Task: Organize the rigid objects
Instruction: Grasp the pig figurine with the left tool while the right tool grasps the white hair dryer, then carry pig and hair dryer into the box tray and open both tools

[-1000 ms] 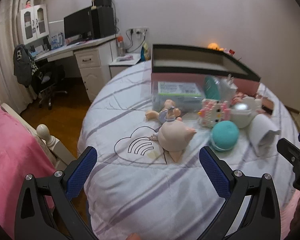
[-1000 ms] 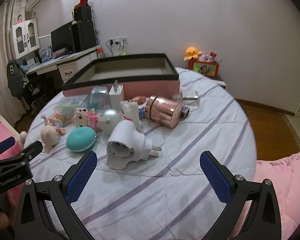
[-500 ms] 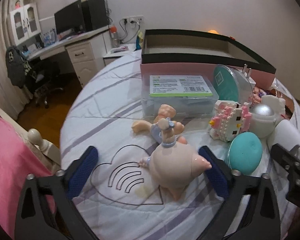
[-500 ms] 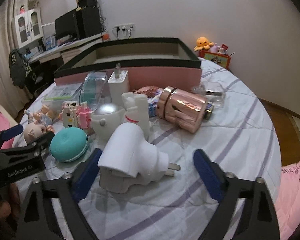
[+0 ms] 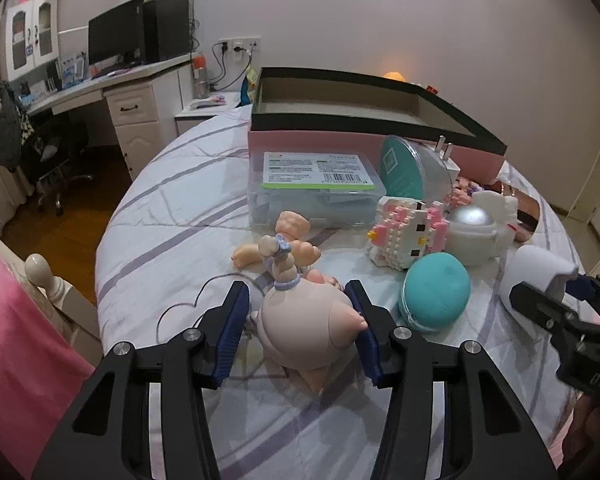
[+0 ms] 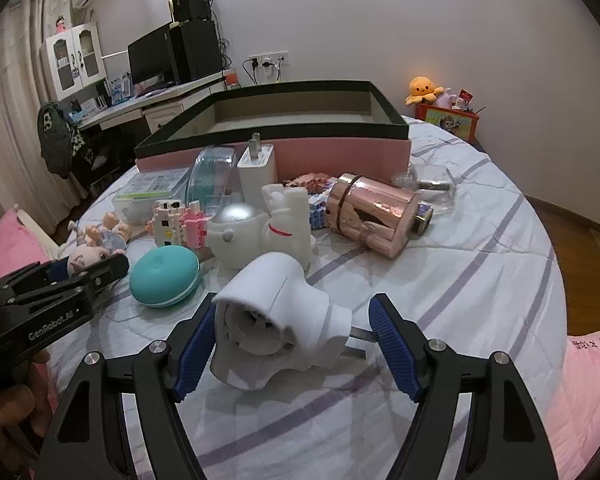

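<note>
A big-headed doll (image 5: 308, 320) lies on the striped bedsheet, its head between the fingers of my left gripper (image 5: 296, 286). The jaws are closing. The right pad touches the doll's hair tip and a thin gap remains at the left pad. A white plug adapter (image 6: 276, 312) lies on its side between the fingers of my right gripper (image 6: 294, 300). The left pad is at its edge and the right pad stands clear of it. The pink box with a black rim (image 6: 320, 152) stands open and empty behind the pile. From the right wrist, the left gripper (image 6: 88, 268) shows at the left edge.
Between the grippers and the box lie a teal round case (image 5: 436, 292), a block-built toy (image 5: 408, 232), a white astronaut figure (image 6: 260, 232), a rose-gold cylinder (image 6: 372, 216), a clear labelled box (image 5: 316, 184) and a white charger (image 6: 258, 172). A pink blanket lies at both sides.
The left jaws have narrowed from wide open to close around the doll's head. The right gripper has come closer to the adapter and its jaws have narrowed around it.
</note>
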Available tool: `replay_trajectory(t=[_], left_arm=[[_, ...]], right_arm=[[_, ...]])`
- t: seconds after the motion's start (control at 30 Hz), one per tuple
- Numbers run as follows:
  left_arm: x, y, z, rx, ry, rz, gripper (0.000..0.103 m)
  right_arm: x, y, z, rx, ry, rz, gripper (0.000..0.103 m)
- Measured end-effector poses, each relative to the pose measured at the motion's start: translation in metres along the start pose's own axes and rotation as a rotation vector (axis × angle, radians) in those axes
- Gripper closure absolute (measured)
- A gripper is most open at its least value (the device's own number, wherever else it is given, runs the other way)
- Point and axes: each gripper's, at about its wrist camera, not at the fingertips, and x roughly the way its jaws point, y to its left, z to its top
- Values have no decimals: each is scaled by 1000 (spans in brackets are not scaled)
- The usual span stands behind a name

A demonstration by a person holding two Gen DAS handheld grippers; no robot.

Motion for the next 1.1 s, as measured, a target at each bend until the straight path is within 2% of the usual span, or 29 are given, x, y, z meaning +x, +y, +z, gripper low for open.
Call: replay_trajectory(t=[0.83, 0.97, 1.1], left_arm=[[-41, 8, 4, 5, -67, -17, 52], [-48, 5, 18, 13, -91, -20, 52], [-53, 0, 46, 38, -142, -21, 52]], right_arm=[[-26, 1, 9, -7, -39, 29, 27], [-37, 3, 21, -19, -73, 36, 27], [-44, 3, 57, -39, -129, 32, 27]])
